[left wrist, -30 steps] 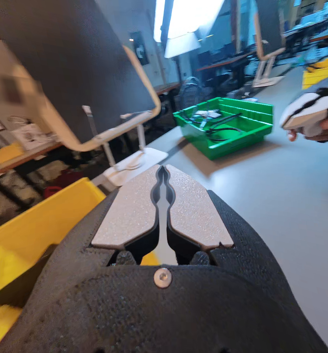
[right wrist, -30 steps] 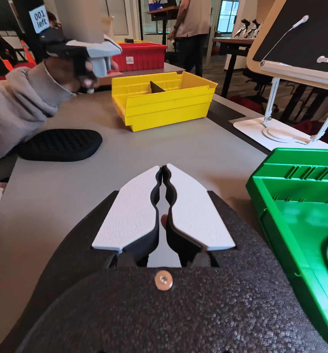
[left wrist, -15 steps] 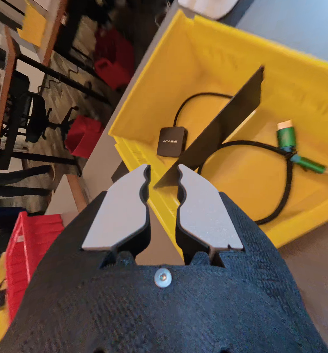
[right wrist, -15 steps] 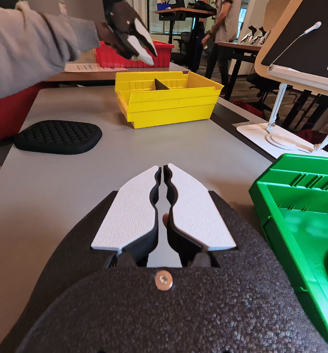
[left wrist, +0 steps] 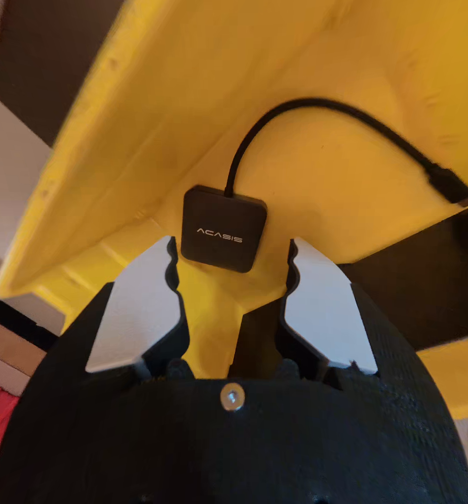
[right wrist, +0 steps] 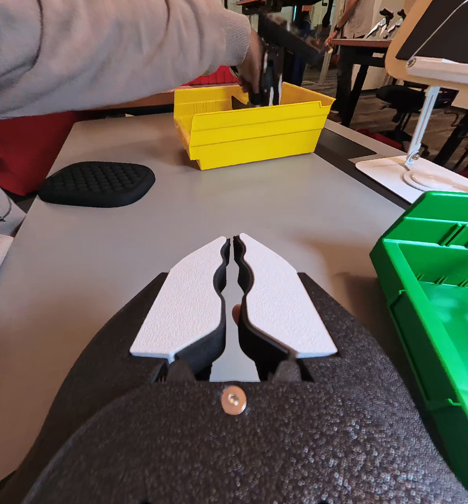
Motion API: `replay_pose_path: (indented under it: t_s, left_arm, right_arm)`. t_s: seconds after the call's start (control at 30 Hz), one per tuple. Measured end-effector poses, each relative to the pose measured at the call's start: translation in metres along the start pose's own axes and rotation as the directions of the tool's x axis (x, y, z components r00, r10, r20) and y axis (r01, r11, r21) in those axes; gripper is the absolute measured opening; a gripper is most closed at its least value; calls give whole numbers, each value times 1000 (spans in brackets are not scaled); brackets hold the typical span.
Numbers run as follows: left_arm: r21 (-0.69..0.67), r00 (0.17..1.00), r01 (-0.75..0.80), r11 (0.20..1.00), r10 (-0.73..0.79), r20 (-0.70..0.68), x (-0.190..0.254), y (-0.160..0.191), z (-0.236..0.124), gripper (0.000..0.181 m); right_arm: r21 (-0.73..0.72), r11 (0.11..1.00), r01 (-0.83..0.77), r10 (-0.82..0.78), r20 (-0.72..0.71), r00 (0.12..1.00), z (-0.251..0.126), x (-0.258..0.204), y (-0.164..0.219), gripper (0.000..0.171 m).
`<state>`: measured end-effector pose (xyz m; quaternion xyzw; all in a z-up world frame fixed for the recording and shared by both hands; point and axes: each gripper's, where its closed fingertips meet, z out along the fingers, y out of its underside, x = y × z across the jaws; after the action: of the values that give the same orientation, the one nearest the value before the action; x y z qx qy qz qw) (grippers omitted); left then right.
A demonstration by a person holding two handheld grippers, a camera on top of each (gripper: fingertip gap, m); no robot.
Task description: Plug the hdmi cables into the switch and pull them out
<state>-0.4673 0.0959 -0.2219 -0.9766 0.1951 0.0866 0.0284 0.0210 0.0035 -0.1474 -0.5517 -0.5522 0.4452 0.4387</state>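
Note:
A small black square switch [left wrist: 223, 229] with a short black cable [left wrist: 333, 114] lies on the floor of the yellow bin [left wrist: 227, 68]. My left gripper [left wrist: 232, 240] is open and empty, its tips just short of the switch on either side. A black divider [left wrist: 407, 272] splits the bin on the right. In the right wrist view my right gripper [right wrist: 233, 238] is shut and empty above the grey table [right wrist: 227, 207]. The left gripper [right wrist: 265, 84] shows there reaching down into the yellow bin [right wrist: 254, 133]. No hdmi cable is in clear view.
A green bin [right wrist: 431, 272] stands at the right of the right gripper. A black dimpled pad [right wrist: 96, 182] lies at the table's left. A white stand base [right wrist: 418, 180] holding a dark panel sits at the far right. A grey sleeve [right wrist: 104, 46] crosses the top. One gripper's finger ends stand about 50 cm off the other's.
My left gripper has swung down into the yellow bin, opened wide and closed in on the switch. My right gripper has stayed shut over the table.

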Motion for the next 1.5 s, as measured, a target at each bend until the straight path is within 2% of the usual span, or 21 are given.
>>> replay_pose_path:
  t_s: [0.1,0.2,0.27,0.33,0.5,0.63,0.8,0.9,0.97,1.0,1.03,1.07,1.1,1.13,1.2,1.23,1.27,1.4,1.5]
  left_arm:
    - [-147,997,-74,986,67,-48,0,13,20,88]
    - [-187,987,-122,975,100,-124,4,12,29,95]
    - [-180,980,-129,975,98,-175,8,13,29,88]
    - [-172,978,-154,973,125,-169,5,13,28,69]
    - [-146,972,-229,963,217,-93,3,18,23,69]
    - [0,968,-251,968,251,-21,8,9,-16,68]
    - [270,952,-304,914,281,120,25,-1,-113,68]
    - [531,945,-326,782,266,188,58,-13,-191,68]
    - [692,945,-322,646,265,192,96,-17,-238,34]
    - [756,944,-325,568,250,218,113,-18,-259,17]
    - [851,945,-320,416,201,257,128,-20,-288,0]
    - [923,959,-241,300,221,179,155,-18,-307,0]
    - [959,956,-151,240,281,80,183,-13,-313,0]
    - [970,953,-108,216,301,39,204,-12,-307,0]
    - [925,948,-227,306,286,138,229,-17,-254,0]
    - [918,943,-245,313,298,150,241,-19,-233,0]
    - [927,945,-206,313,308,105,250,-20,-219,0]
    - [940,954,-123,319,297,24,251,-15,-193,0]
    - [929,950,-146,340,311,35,252,-11,-181,0]
  right_arm:
    - [9,999,-38,38,25,999,0,1,1,3]
    - [12,997,-77,76,45,996,1,3,4,3]
    - [8,995,-102,102,59,993,3,3,6,3]
    - [0,994,-110,110,65,992,4,3,9,3]
    - [-6,995,-104,104,59,993,4,3,11,3]
    - [-1,996,-87,87,53,995,3,0,9,3]
    - [-8,1000,-22,22,44,999,4,-7,7,3]
    - [-7,1000,9,-9,44,999,6,-11,4,3]
    - [3,1000,26,-26,35,999,8,-14,-1,4]
    - [9,999,37,-37,23,999,10,-15,-5,5]
    - [17,999,51,-51,8,999,11,-16,-10,8]
    - [30,997,69,-69,-11,998,12,-18,-18,10]
    - [44,995,87,-86,-34,996,14,-20,-28,11]
    - [50,994,95,-92,-64,994,16,-21,-37,11]
    - [44,993,110,-107,-74,992,24,-29,-51,14]
    - [37,991,130,-127,-78,989,28,-33,-55,14]
    - [31,988,149,-146,-86,986,31,-35,-58,14]
    - [22,981,193,-190,-96,977,38,-38,-58,15]
    - [-12,978,207,-207,-100,973,42,-31,-44,15]
